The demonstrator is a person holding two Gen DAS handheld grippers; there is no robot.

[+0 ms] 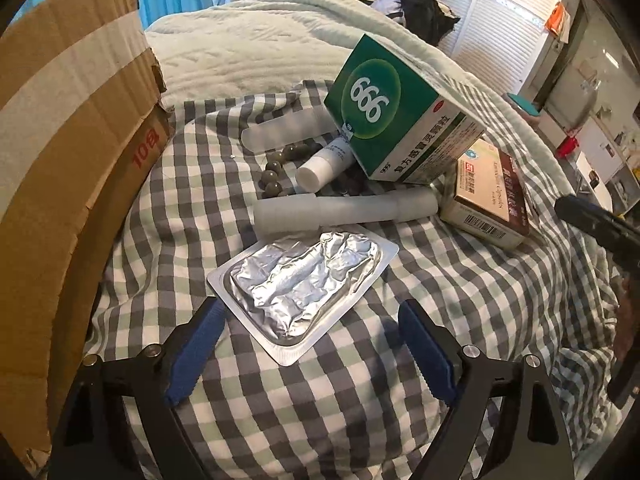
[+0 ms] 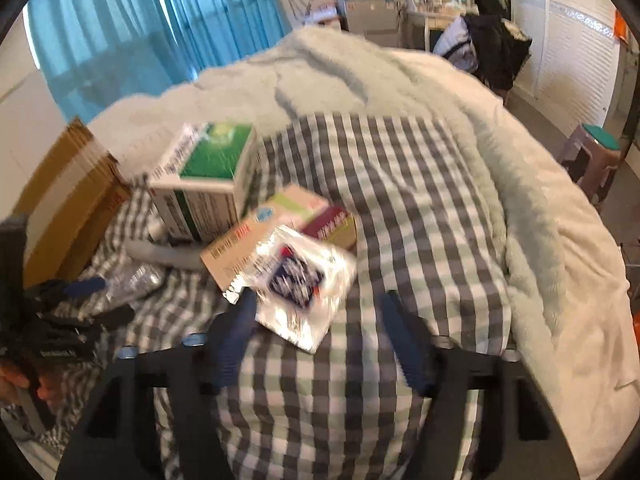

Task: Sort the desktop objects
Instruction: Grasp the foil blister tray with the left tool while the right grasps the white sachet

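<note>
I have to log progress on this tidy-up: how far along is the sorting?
Early. Nothing looks sorted: the green box, brown box, white bottle, tubes and dark pills still lie jumbled on the checked cloth. In hand: nothing; the left gripper stands open around the foil blister, the right gripper open by a sachet. Everything remains.

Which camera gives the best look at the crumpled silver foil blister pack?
The left wrist view: the crumpled silver foil blister pack lies sharp and whole just ahead of the open left gripper. The right wrist view shows only a blurred sliver.
</note>
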